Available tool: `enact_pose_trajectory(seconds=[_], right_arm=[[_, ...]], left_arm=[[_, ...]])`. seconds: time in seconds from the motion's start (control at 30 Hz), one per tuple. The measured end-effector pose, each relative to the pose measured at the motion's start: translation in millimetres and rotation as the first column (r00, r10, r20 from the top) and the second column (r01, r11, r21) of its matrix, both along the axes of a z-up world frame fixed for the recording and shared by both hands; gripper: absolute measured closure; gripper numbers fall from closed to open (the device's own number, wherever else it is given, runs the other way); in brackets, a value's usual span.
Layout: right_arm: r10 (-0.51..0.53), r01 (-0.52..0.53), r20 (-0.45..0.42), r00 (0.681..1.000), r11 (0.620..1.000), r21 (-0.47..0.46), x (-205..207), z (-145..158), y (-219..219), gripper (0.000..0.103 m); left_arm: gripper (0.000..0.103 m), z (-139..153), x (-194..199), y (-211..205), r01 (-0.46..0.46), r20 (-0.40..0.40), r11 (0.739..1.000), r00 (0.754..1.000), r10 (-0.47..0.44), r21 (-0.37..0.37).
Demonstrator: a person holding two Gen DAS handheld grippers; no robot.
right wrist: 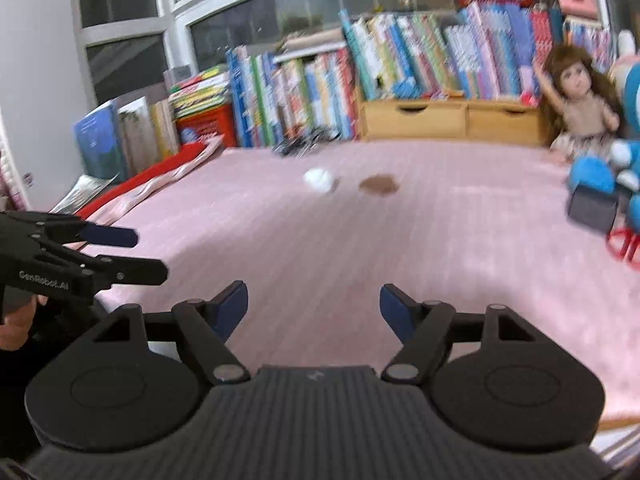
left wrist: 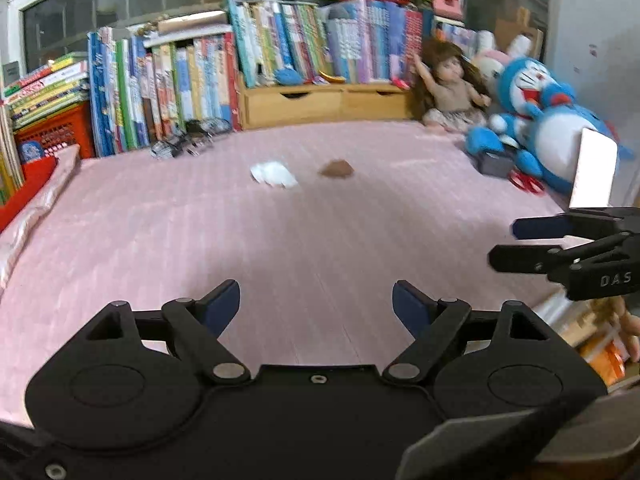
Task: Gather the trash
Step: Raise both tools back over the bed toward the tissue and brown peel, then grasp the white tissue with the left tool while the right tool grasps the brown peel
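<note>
A crumpled white tissue (left wrist: pixel 274 175) (right wrist: pixel 319 179) lies far out on the pink mat (left wrist: pixel 280 240) (right wrist: pixel 340 240). Just right of it sits a small brown scrap (left wrist: pixel 337 168) (right wrist: pixel 379 184). A crinkled dark wrapper (left wrist: pixel 182 145) (right wrist: pixel 304 142) rests at the foot of the books. My left gripper (left wrist: pixel 316 300) (right wrist: pixel 148 254) is open with nothing between its fingers, well short of the trash. My right gripper (right wrist: pixel 313 300) (left wrist: pixel 506 244) is open and empty too, beside the left one.
A long row of books (left wrist: pixel 192 76) (right wrist: pixel 304 92) and a wooden drawer box (left wrist: pixel 320 102) (right wrist: pixel 452 120) line the far edge. A doll (left wrist: pixel 450 84) (right wrist: pixel 576 100), a blue plush (left wrist: pixel 552 120), a dark box (left wrist: pixel 496 164) (right wrist: pixel 592 208) and red scissors (left wrist: pixel 528 182) sit at right. A red basket (left wrist: pixel 48 132) stands at left.
</note>
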State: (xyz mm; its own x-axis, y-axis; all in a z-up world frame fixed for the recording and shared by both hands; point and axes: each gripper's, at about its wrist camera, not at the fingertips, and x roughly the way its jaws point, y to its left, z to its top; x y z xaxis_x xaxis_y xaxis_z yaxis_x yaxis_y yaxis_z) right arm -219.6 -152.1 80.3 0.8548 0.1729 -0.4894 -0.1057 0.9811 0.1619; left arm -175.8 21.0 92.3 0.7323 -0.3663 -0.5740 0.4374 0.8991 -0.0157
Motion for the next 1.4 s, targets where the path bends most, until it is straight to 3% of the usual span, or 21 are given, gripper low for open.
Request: enact_pose_trajectory(seconds=[0.17, 0.33, 0.57, 0.77, 0.97, 1.27, 1.4], right_arm=[[-0.048, 0.048, 0.013, 0.999, 0.999, 0.014, 40, 8, -19, 0.021], [-0.095, 0.095, -0.006, 0.995, 0.995, 0.03, 85, 2, -33, 0.02], [-0.088, 0.087, -0.001, 0.996, 0.995, -0.045, 139, -16, -28, 0.02], [-0.045, 0.042, -0.042, 0.998, 0.996, -0.079, 181, -32, -20, 0.021], [-0.007, -0.005, -0.095, 0.995, 0.993, -0.12, 218, -45, -13, 0.02], [-0.002, -0.019, -0.128, 0.992, 0.987, -0.157, 258, -57, -13, 0.02], [-0.003, -0.018, -0.136, 0.991, 0.988, -0.154, 268, -60, -16, 0.02]], left_arm=[[0.017, 1, 52, -7, -0.06, 0.028, 0.998, 0.998, 0.06, -0.023], [0.017, -9, 111, -11, -0.146, -0.008, 0.983, 0.989, 0.146, -0.114], [0.017, -26, 192, -28, -0.259, -0.092, 0.948, 0.965, 0.246, -0.185], [0.018, -41, 250, -44, -0.35, -0.175, 0.916, 0.932, 0.319, -0.197], [0.02, -59, 284, -55, -0.385, -0.205, 0.906, 0.914, 0.349, -0.174], [0.035, -77, 303, -70, -0.367, -0.223, 0.919, 0.917, 0.331, -0.146], [0.051, -79, 306, -73, -0.352, -0.218, 0.924, 0.923, 0.316, -0.15]])
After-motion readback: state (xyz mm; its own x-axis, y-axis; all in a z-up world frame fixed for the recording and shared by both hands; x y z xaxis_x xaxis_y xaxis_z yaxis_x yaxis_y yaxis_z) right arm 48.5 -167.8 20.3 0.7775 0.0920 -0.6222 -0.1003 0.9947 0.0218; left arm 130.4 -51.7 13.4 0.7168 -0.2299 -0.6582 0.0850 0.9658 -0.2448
